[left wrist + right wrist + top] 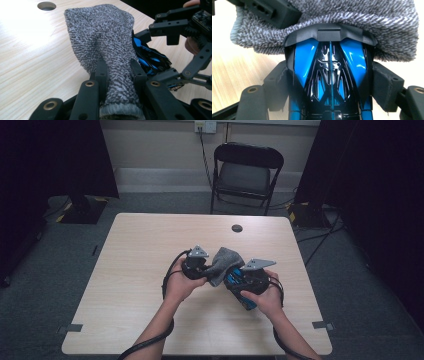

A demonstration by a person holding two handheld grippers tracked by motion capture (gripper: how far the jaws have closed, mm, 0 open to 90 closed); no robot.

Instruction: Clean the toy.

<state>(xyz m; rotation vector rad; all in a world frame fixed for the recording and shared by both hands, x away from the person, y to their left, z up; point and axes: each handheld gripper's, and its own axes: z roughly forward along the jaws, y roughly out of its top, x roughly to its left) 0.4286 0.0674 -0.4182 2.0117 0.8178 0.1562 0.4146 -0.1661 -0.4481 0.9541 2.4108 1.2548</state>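
- The left claw (117,72) is clenched on a grey knitted sock (105,42); in the left claw's own view the cuff end is pinched between the two black jaws at lower centre.
- The right claw (332,75) is closed on a glossy blue and black object (329,72), gripped from both sides at the centre of its own view.
- The sock (342,17) is draped over the top end of that object across the upper frame.
- In the high view, both claws (200,267) (240,277) are seen at centre frame, close together, with the sock (222,262) between them.
- Everything is held above a pale wooden bench (140,250); a round hole (237,228) is seen near its far edge.
- A black folding chair (247,175) stands beyond, at upper centre.
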